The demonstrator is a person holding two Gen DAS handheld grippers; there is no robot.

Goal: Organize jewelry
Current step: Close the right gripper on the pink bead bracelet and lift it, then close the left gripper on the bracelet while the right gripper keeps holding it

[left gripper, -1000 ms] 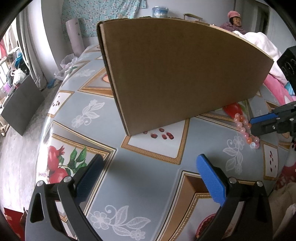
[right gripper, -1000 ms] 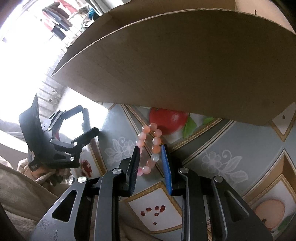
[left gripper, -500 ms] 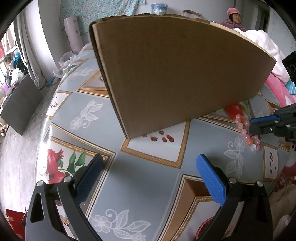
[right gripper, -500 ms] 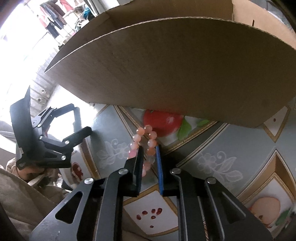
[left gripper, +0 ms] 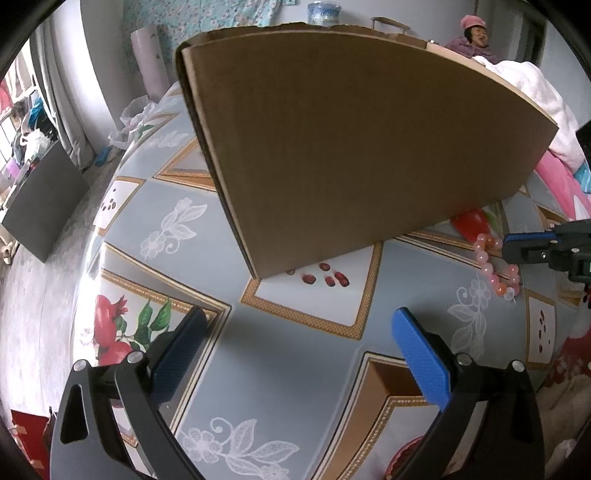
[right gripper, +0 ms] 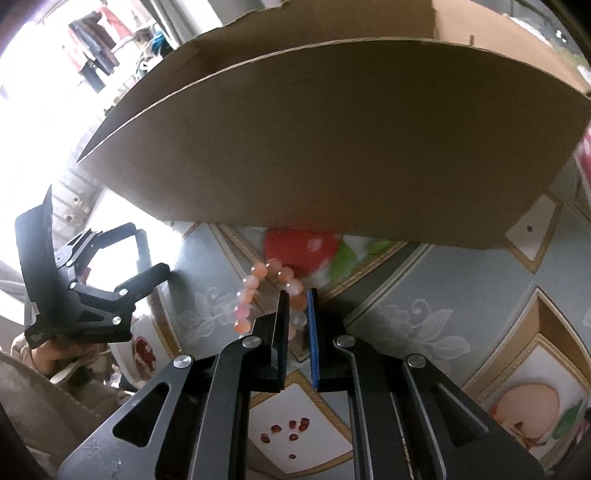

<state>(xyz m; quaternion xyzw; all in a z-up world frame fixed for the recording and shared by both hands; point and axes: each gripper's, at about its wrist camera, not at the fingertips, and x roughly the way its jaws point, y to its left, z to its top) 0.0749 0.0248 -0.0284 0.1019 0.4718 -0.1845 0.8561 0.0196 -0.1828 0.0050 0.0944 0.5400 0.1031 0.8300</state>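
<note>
Bracelet (right gripper: pixel 258 291) of pink beads lies on the worktop (right gripper: pixel 424 295) at twelve o'clock of my right claw (right gripper: pixel 295 299), just before the cardboard box (right gripper: pixel 332 147). Its jaws have just been closing and now clench the near beads, so I judge it ready to lift; my left claw (left gripper: pixel 295 328) gapes empty.

One large brown cardboard box (left gripper: pixel 351 147) stands on one table with a grey-blue printed cloth (left gripper: pixel 288 369). One bracelet of round pink and orange beads (right gripper: pixel 258 295) is there; about a dozen beads show, the exact number I cannot tell. Two black grippers with blue pads are seen: the left gripper (left gripper: pixel 295 354) and the right gripper (right gripper: pixel 297 317). One seated person in a pink hat (left gripper: pixel 472 33) is at the far side.
</note>
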